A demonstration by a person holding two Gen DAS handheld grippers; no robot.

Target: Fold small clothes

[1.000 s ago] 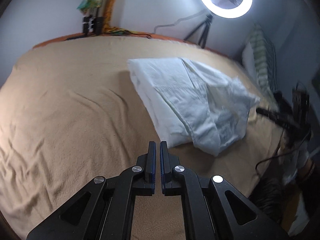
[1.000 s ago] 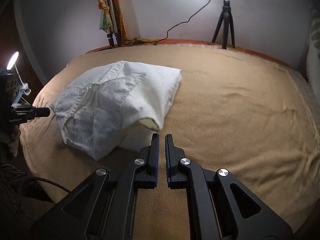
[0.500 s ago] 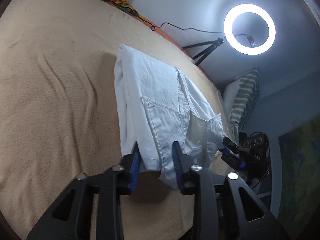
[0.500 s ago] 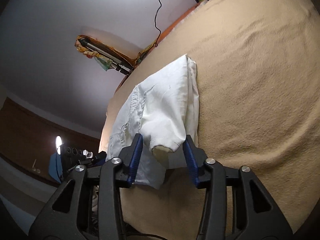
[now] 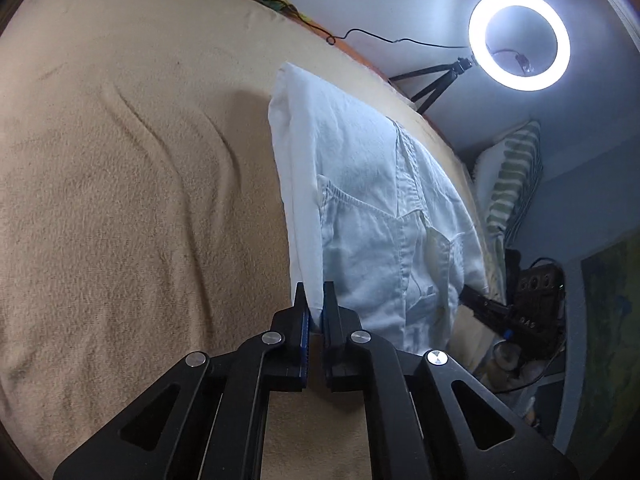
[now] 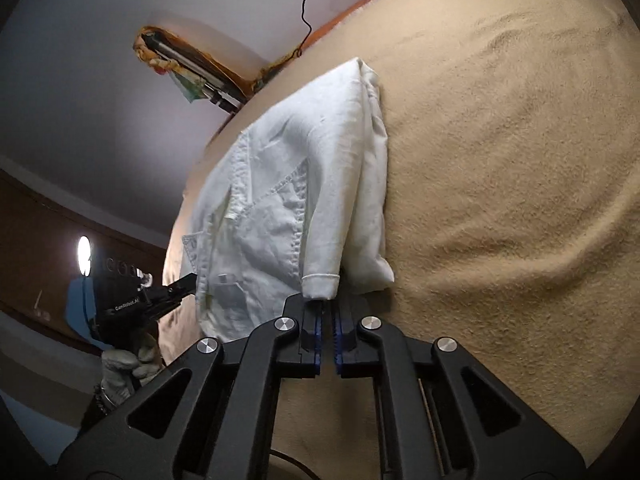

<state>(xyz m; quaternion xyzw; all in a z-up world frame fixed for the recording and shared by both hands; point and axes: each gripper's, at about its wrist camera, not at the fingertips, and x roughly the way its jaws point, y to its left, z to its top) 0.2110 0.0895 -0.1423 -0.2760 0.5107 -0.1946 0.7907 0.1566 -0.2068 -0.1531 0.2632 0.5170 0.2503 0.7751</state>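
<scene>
A white shirt lies partly folded on the tan blanket, with its collar, placket and a sleeve on top. My left gripper is shut on the shirt's near edge. In the right wrist view the same shirt runs away from me, its cuffed sleeve end nearest. My right gripper is shut on the sleeve cuff edge. The other gripper shows at the left of that view, held in a gloved hand.
A lit ring light stands on a tripod behind the bed. A striped pillow lies at the right bed edge. A cable and a tripod bundle are by the wall. The blanket spreads to the right.
Both grippers came down to the shirt's near edge with jaws open half a second ago, and have now closed on the cloth: the left on the hem edge, the right on the sleeve cuff.
</scene>
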